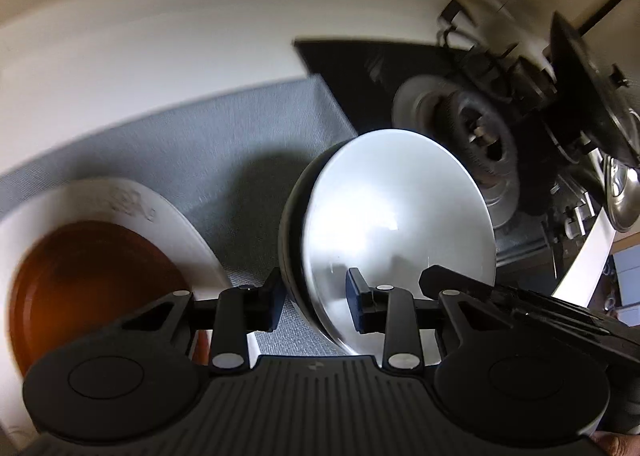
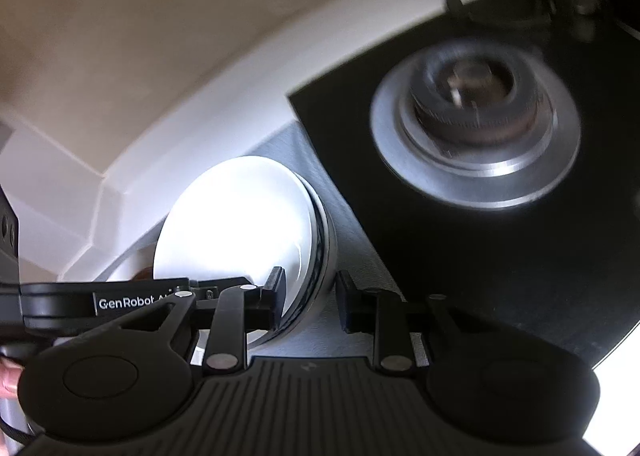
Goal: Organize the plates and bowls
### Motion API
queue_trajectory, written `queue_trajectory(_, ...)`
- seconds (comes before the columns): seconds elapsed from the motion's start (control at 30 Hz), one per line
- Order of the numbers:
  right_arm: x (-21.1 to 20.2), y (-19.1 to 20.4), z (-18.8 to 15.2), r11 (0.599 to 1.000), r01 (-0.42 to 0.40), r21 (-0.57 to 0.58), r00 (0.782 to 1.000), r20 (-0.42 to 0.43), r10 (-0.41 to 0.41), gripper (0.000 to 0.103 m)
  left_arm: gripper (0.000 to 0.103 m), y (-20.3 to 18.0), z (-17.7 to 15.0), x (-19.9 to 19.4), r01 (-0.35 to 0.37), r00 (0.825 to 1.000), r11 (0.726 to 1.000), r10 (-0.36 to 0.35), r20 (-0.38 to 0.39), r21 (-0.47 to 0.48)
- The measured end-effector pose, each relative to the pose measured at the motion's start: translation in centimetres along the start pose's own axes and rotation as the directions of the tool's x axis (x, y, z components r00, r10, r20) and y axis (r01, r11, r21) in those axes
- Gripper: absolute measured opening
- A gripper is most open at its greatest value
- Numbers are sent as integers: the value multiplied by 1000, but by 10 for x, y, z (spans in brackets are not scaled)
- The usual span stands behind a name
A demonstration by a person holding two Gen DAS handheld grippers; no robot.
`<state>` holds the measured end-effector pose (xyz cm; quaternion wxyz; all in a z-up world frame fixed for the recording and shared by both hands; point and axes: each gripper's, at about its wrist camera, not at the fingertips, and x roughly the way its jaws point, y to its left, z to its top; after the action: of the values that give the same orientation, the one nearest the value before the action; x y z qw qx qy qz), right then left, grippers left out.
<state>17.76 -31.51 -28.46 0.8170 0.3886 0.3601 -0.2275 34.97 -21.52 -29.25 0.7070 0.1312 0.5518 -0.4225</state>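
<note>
A white bowl with a dark outer wall point(image 1: 396, 224) stands in the middle of the left wrist view, on a grey mat point(image 1: 224, 144). My left gripper point(image 1: 316, 300) straddles its near rim, one finger outside and one inside; the jaws look partly closed and contact is unclear. My right gripper point(image 2: 310, 300) straddles the same bowl's point(image 2: 240, 224) rim from the other side, jaws apart, and its arm shows in the left wrist view point(image 1: 520, 300). At the left, a brown plate point(image 1: 92, 288) lies on a white plate point(image 1: 168, 212).
A black gas hob point(image 2: 500, 240) with a silver burner point(image 2: 476, 124) lies right of the mat. More burner parts and steel pans point(image 1: 624, 192) crowd the right edge. A pale wall point(image 1: 200, 36) runs behind the counter.
</note>
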Motion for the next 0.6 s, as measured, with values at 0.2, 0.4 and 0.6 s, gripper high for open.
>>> queue_trajectory(0.2,-30,22,4,998,-63,-13,997,31,64,29,35,5,-13,-46,-1,999,999,2,32,-50)
queue_trajectory(0.4,-45,72,-8,983,-110,-147,994,-18,108,29,35,28,-43,-96,-63,995,987,74,69,-148)
queue_trajectory(0.6,-42,118,-24,946,-219,-239,973,-121,194,29,35,55,-83,-142,-148,980,951,179,92,-270)
